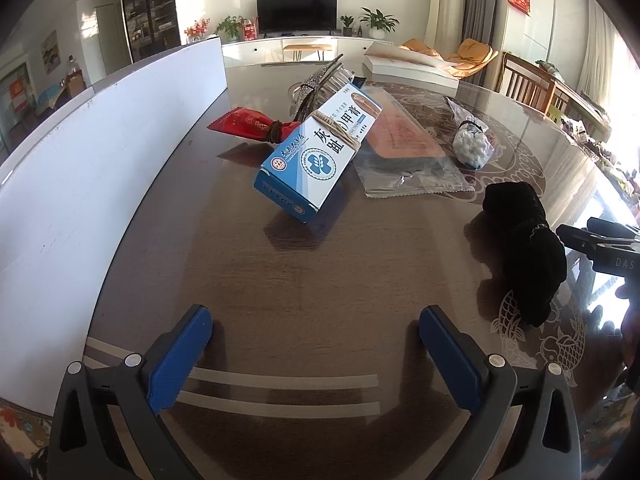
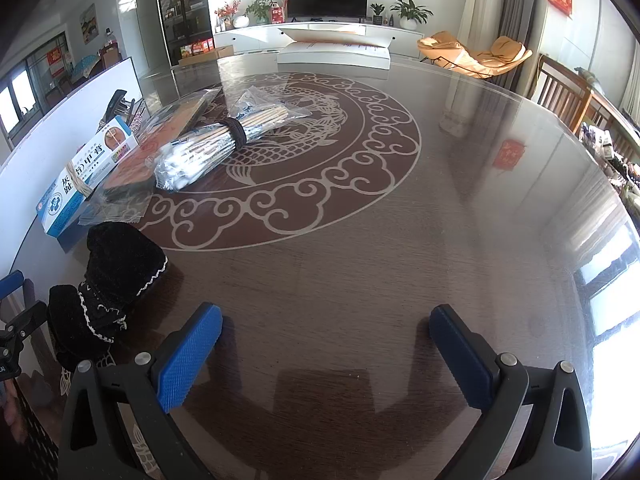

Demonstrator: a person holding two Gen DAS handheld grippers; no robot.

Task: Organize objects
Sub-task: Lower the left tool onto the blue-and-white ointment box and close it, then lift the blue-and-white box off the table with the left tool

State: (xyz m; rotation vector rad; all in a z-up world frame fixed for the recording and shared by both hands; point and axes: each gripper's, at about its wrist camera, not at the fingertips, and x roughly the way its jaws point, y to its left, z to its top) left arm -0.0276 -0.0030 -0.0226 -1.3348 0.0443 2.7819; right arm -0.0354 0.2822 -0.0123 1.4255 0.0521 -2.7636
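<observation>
A blue-and-white box (image 1: 316, 152) bound with a rubber band leans on a red packet (image 1: 244, 124) and a glittery hair clip (image 1: 320, 84); the box also shows in the right wrist view (image 2: 86, 172). A clear bag with a pink card (image 1: 404, 148), a bag of cotton swabs (image 1: 472, 144) (image 2: 216, 144) and a black lace-trimmed cloth (image 1: 524, 248) (image 2: 116, 280) lie on the table. My left gripper (image 1: 316, 340) is open and empty, short of the box. My right gripper (image 2: 326, 340) is open and empty, right of the cloth.
The dark glass table (image 2: 360, 240) has a white dragon pattern. A white board (image 1: 100, 152) stands along its left edge. A white flat box (image 2: 334, 54) lies at the far side. Wooden chairs (image 2: 564, 96) stand to the right.
</observation>
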